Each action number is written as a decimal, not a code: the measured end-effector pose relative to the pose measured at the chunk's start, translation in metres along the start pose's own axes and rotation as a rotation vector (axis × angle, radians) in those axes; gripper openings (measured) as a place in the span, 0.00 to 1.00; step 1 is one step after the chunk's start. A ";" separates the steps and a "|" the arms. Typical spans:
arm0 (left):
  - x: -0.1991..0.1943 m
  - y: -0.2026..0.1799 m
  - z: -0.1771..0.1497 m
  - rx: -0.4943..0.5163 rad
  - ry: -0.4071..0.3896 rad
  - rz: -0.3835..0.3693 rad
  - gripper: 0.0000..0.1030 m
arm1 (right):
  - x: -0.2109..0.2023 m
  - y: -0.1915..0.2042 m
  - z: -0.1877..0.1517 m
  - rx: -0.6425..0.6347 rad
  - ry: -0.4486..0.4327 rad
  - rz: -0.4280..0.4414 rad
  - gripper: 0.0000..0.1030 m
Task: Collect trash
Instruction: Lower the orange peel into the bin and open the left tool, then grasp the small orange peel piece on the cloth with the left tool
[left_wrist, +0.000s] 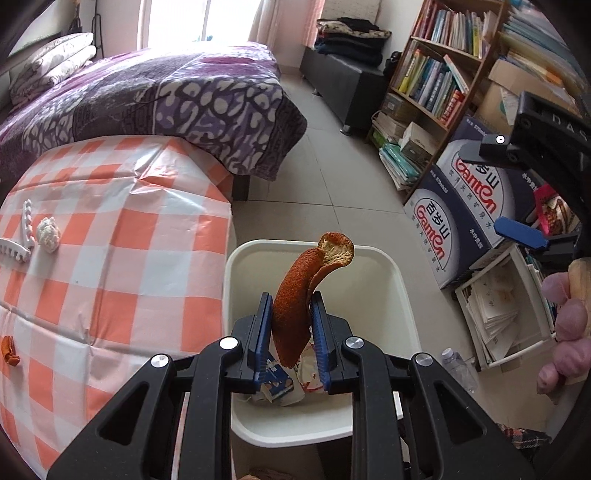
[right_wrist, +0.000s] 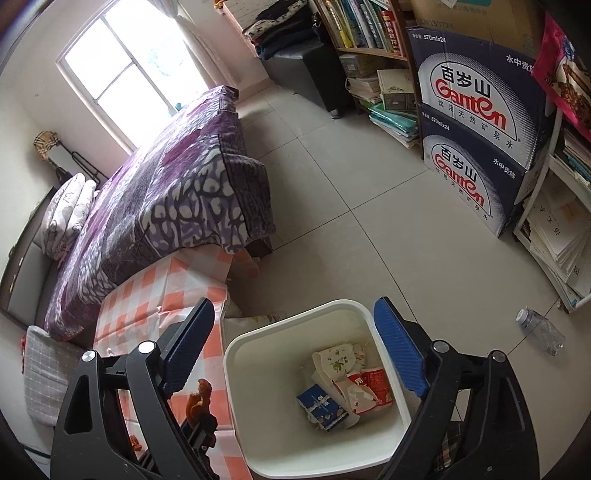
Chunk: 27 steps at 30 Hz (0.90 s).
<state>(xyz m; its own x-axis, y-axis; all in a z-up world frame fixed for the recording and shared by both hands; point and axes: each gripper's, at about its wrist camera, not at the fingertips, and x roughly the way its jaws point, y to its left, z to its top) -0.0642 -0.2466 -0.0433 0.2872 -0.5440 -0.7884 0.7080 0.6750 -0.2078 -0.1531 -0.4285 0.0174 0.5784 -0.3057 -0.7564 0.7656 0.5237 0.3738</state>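
My left gripper is shut on a long curled orange peel and holds it over the white trash bin. The bin holds several wrappers and a blue carton. My right gripper is open and empty above the bin; it also shows at the right edge of the left wrist view. The left gripper with the peel shows low left in the right wrist view. On the orange checked table lie a crumpled white tissue, a white plastic clip and another peel piece.
A bed with a purple blanket stands behind the table. Ganten water boxes, a bookshelf and stacked papers line the right side. A plastic bottle lies on the tiled floor near the bin.
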 end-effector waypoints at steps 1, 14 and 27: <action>0.003 -0.005 -0.002 0.011 0.006 -0.011 0.21 | 0.000 -0.003 0.001 0.006 -0.001 -0.003 0.83; 0.024 -0.025 -0.013 0.047 0.077 -0.025 0.66 | -0.005 -0.029 0.016 0.099 -0.020 -0.008 0.93; 0.016 0.039 -0.013 -0.078 0.094 0.159 0.74 | 0.018 0.015 -0.007 0.033 0.083 0.026 0.93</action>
<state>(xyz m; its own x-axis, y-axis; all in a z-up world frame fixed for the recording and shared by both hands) -0.0403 -0.2218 -0.0714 0.3273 -0.3810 -0.8647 0.6050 0.7874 -0.1180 -0.1329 -0.4206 0.0058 0.5739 -0.2244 -0.7875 0.7602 0.5037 0.4105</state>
